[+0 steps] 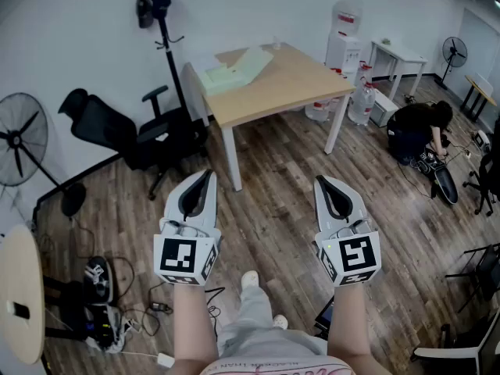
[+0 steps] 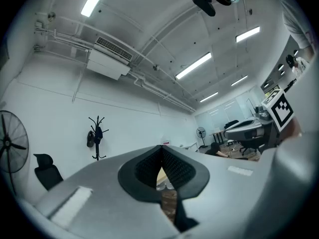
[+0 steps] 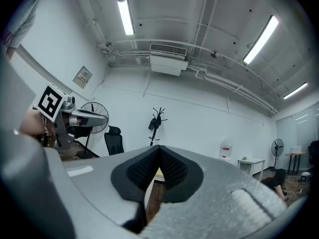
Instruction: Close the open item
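A pale green, flat item [image 1: 233,72] lies on the far left part of a wooden table [image 1: 293,80]; one flap of it stands raised. Both grippers hang in the air well short of the table, above the wooden floor. My left gripper [image 1: 208,175] is shut with nothing between its jaws, and the left gripper view shows its dark pads [image 2: 174,166] meeting at the tip. My right gripper [image 1: 320,181] is also shut and empty, its pads [image 3: 172,169] pressed together in the right gripper view. Neither touches anything.
A black office chair [image 1: 129,135] and a coat stand [image 1: 160,22] stand left of the table. Water bottles [image 1: 361,100] and a white side table [image 1: 398,57] are behind it. A person [image 1: 418,127] crouches at the right. A fan [image 1: 19,139], cables [image 1: 105,303] and a round table [image 1: 19,291] are at left.
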A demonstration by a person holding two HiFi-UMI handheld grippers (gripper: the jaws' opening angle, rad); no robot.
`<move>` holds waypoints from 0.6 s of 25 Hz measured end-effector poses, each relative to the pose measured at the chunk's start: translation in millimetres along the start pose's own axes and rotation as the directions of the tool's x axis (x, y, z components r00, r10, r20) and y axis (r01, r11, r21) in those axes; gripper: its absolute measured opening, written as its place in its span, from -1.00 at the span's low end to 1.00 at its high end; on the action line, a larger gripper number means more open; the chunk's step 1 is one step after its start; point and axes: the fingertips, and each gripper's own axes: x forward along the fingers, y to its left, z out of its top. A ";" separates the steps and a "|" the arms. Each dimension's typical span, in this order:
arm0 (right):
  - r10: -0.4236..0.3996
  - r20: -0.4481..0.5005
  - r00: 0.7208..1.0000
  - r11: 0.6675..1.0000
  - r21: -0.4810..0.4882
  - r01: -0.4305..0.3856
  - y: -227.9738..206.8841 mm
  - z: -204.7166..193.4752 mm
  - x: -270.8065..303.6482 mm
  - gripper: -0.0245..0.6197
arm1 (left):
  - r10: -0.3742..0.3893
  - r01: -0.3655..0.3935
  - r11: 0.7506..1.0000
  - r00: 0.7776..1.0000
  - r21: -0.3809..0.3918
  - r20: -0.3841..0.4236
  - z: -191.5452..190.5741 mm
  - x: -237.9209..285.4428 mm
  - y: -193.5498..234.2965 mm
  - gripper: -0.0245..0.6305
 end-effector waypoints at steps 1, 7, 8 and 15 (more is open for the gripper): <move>0.001 0.002 1.000 1.000 0.000 -0.001 0.0 -0.1 3.7 -0.92 | 0.004 -0.004 1.000 1.000 0.003 -0.002 -2.0 2.2 2.6 -0.88; -0.005 0.007 1.000 1.000 -0.011 0.006 -0.7 -2.9 31.5 -0.92 | 0.002 -0.002 1.000 1.000 0.022 0.001 -16.3 21.9 21.0 -0.88; -0.010 0.014 1.000 1.000 -0.009 0.010 -2.1 -2.6 37.3 -0.92 | 0.002 -0.002 1.000 1.000 0.021 0.001 -18.0 26.4 24.9 -0.88; -0.015 0.020 1.000 1.000 -0.018 0.015 -10.7 1.1 95.1 -0.92 | 0.009 -0.010 1.000 1.000 0.020 0.022 -14.7 65.5 63.4 -0.88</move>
